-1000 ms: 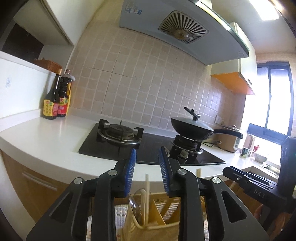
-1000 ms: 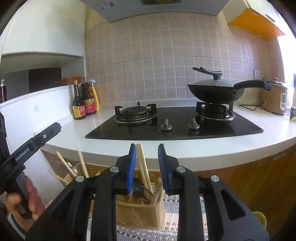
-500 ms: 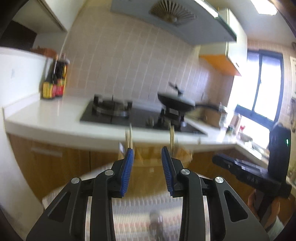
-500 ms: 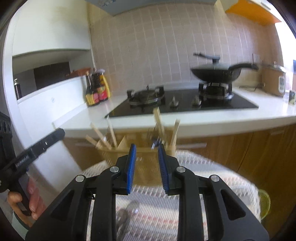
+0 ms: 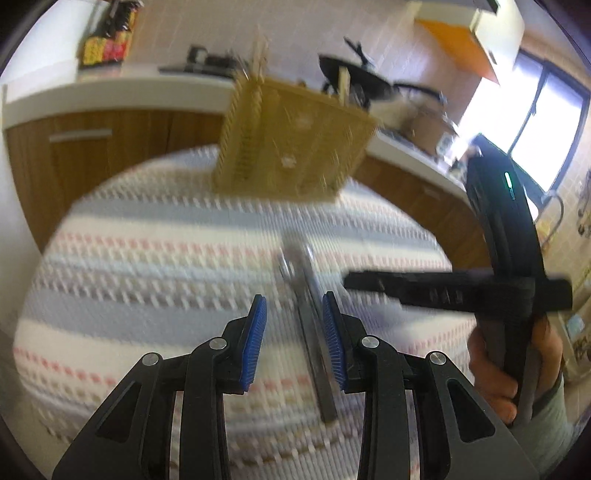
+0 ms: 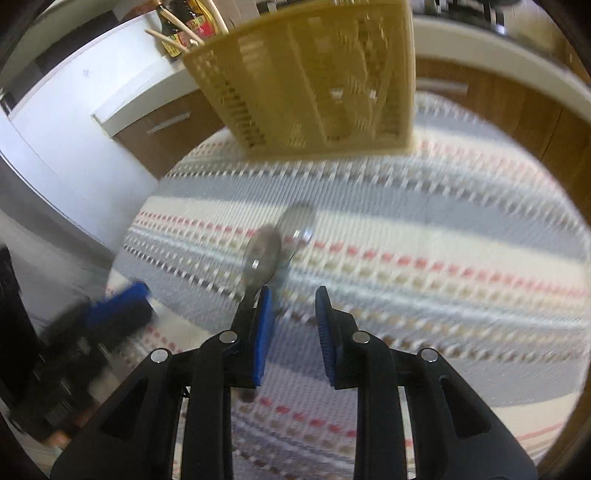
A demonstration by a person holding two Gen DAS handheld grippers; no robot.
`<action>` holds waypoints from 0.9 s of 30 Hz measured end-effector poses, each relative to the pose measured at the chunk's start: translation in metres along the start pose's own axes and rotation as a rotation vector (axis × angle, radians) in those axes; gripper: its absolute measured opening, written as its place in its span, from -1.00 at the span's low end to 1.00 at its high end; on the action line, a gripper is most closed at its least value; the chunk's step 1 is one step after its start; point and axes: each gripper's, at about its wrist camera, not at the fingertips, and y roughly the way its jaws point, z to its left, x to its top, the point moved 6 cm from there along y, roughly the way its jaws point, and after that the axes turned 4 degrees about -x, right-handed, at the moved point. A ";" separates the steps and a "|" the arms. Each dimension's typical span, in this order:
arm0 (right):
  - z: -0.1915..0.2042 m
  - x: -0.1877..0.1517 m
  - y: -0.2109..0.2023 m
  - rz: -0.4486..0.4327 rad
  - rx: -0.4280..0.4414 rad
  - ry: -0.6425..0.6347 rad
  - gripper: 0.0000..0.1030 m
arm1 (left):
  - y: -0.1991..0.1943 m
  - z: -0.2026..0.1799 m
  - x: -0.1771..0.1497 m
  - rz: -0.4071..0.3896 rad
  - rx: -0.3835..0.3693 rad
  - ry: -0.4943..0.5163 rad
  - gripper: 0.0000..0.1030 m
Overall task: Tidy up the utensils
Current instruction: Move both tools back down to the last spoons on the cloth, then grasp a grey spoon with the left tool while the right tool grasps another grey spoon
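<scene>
Left gripper [image 5: 294,332], jaws spread and empty, over two metal spoons [image 5: 308,295] on the striped cloth [image 5: 147,258]; basket [image 5: 291,144] at twelve o'clock. Right gripper [image 6: 293,328] likewise spread. The spoons look stiff, light and slippery: grasp mid-handle.

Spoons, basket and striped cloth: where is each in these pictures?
spoons [image 6: 264,251]: right wrist view, on a blurred bowl.
basket [image 6: 314,81]: right wrist view, on its slotted front wall.
striped cloth [image 5: 147,258]: left wrist view, on a bare stretch left of the spoons.

A home kitchen: wok [image 5: 354,79] on a hob, wooden cabinets [image 5: 110,144], sauce bottles [image 6: 184,22].
</scene>
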 end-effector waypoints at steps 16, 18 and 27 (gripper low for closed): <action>0.019 -0.006 0.029 0.004 -0.016 0.001 -0.58 | 0.027 -0.021 -0.045 0.146 0.071 0.085 -0.40; 0.019 -0.006 0.030 -0.003 -0.015 0.003 -0.58 | 0.028 -0.026 -0.045 0.150 0.085 0.104 -0.35; 0.017 -0.009 0.027 -0.015 -0.024 0.000 -0.58 | 0.028 -0.029 -0.046 0.146 0.232 0.181 -0.80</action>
